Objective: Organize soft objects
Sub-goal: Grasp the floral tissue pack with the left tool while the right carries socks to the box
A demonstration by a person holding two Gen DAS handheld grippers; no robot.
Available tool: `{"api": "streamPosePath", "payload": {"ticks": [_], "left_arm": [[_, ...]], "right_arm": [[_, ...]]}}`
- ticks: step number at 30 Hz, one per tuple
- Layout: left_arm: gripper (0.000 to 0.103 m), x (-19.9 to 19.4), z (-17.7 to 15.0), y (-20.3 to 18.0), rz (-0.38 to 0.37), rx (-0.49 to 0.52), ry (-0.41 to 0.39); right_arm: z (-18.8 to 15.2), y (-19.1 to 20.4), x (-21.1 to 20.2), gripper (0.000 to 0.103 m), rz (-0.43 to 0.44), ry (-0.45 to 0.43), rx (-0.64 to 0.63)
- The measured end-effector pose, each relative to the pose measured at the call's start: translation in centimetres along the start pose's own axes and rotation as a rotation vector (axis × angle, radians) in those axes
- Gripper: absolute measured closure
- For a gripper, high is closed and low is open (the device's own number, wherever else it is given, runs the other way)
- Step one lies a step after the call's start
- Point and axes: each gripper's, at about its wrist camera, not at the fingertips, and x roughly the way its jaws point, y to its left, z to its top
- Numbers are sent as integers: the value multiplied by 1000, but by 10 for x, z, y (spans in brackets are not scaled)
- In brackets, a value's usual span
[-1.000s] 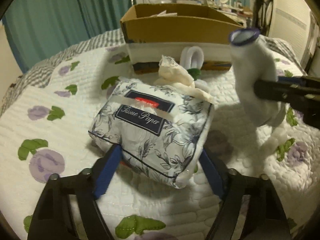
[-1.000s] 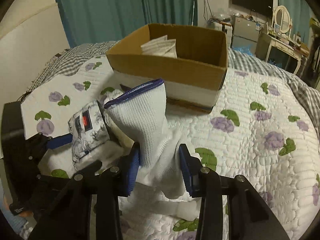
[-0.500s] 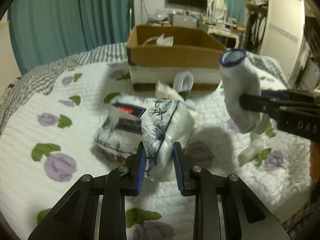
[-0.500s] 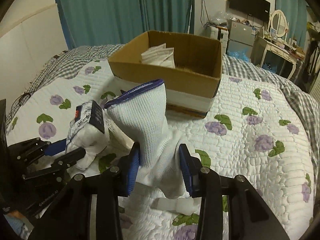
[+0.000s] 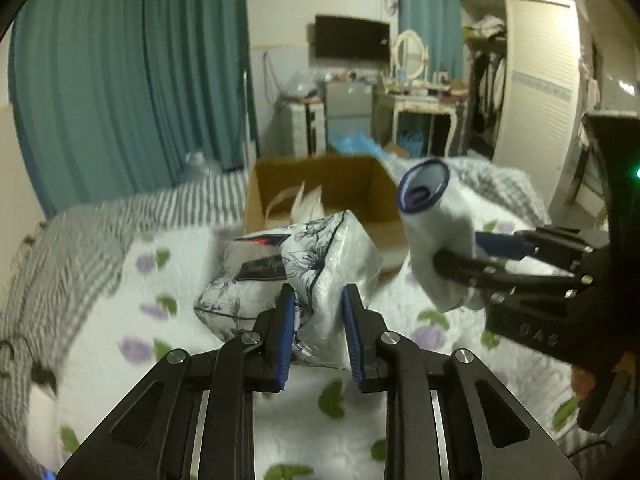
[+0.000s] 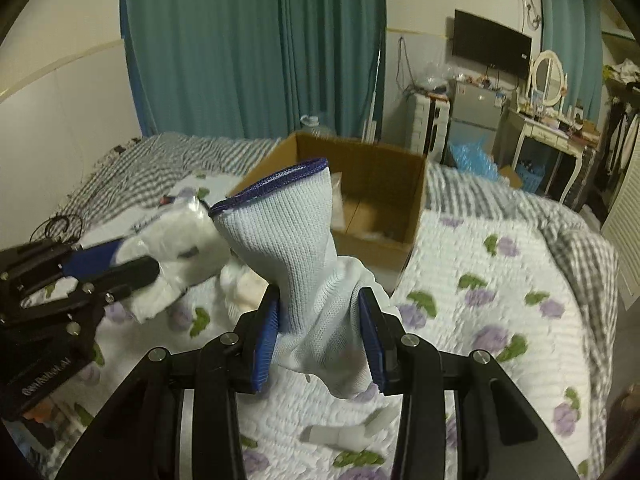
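My left gripper (image 5: 318, 304) is shut on a soft tissue paper pack (image 5: 304, 264) with a blue floral print and holds it above the bed. The pack also shows in the right wrist view (image 6: 176, 248), with the left gripper (image 6: 116, 264) at the left. My right gripper (image 6: 320, 308) is shut on a white knit glove (image 6: 296, 248) with a blue cuff, held upright. The glove also shows in the left wrist view (image 5: 436, 248), with the right gripper (image 5: 460, 256) at the right. An open cardboard box (image 5: 320, 184) stands beyond both on the bed; it also shows in the right wrist view (image 6: 384, 184).
The bed has a white quilt with purple flowers (image 6: 500, 312) and a grey checked blanket (image 5: 72, 248). White items lie inside the box (image 5: 304, 204). More white cloth lies on the quilt (image 6: 340, 436). Teal curtains, a dresser and a wardrobe stand beyond the bed.
My left gripper closed on the tissue pack and lifted it off the quilt. Both grippers have risen and moved toward the box with their loads.
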Motion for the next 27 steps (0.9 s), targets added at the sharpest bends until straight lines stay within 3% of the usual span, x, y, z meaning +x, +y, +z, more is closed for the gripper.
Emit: {"api": "streamPosePath", "payload": {"ticks": [9, 14, 19, 27], "left_arm": [[81, 9, 80, -4, 30, 93, -106], [80, 48, 114, -4, 26, 140, -102], [80, 105, 123, -3, -2, 157, -53], [76, 185, 109, 5, -21, 152, 41]], "right_arm": [[84, -25, -4, 65, -42, -98, -25], [127, -39, 22, 65, -70, -110, -39], [143, -52, 71, 65, -59, -58, -32], [129, -73, 155, 65, -30, 45, -10]]}}
